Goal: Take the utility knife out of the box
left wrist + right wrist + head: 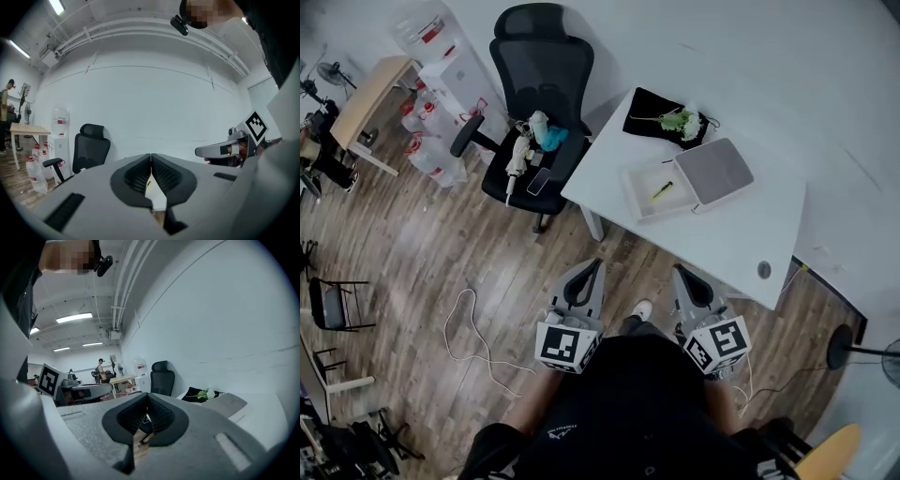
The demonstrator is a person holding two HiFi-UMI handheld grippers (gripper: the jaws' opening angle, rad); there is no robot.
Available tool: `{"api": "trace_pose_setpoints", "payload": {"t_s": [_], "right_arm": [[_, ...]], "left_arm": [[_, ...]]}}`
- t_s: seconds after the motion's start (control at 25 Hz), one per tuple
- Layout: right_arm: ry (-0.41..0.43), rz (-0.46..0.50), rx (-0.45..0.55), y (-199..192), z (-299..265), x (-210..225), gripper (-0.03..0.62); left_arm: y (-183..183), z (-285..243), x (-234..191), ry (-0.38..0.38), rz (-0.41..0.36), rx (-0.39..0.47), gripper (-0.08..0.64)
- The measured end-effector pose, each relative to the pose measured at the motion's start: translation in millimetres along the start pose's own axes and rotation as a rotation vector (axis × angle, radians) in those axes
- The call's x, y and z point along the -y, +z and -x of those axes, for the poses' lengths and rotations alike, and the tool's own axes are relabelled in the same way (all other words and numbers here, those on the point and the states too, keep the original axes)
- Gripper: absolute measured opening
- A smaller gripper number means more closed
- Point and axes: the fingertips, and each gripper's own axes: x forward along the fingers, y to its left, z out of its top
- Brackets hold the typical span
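Observation:
A yellow-green utility knife lies in an open white box on the white table. The box's grey lid is folded back to the right. Both grippers hang over the wooden floor in front of the table, well short of the box. My left gripper is shut and holds nothing, its pads meeting in the left gripper view. My right gripper is also shut and holds nothing. The right gripper view shows the grey lid ahead on the right.
A black office chair with clutter on its seat stands left of the table. A black cloth with flowers lies at the table's far end. A white cord trails on the floor. Water bottles and a wooden desk stand far left.

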Motion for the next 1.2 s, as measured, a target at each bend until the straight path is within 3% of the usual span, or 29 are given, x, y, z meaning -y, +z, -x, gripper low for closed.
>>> {"api": "trace_pose_setpoints", "payload": {"t_s": [0.28, 0.56, 0.84, 1.2], "right_arm": [[0.061, 0.031, -0.010, 15, -10, 50, 0.003], [0.049, 0.015, -0.010, 11, -5, 90, 0.003], [-0.011, -0.009, 0.005, 11, 3, 110, 0.003], [-0.199, -0.036, 0.035, 12, 9, 135, 0.003]], "left_arm": [[6, -51, 16, 0.055, 0.011, 0.014, 0.006], [-3, -85, 38, 0.037, 0.002, -0.006, 0.006], [-7, -110, 45, -0.012, -0.006, -0.026, 0.006], [-22, -153, 46, -0.182, -0.008, -0.071, 0.006]]}}
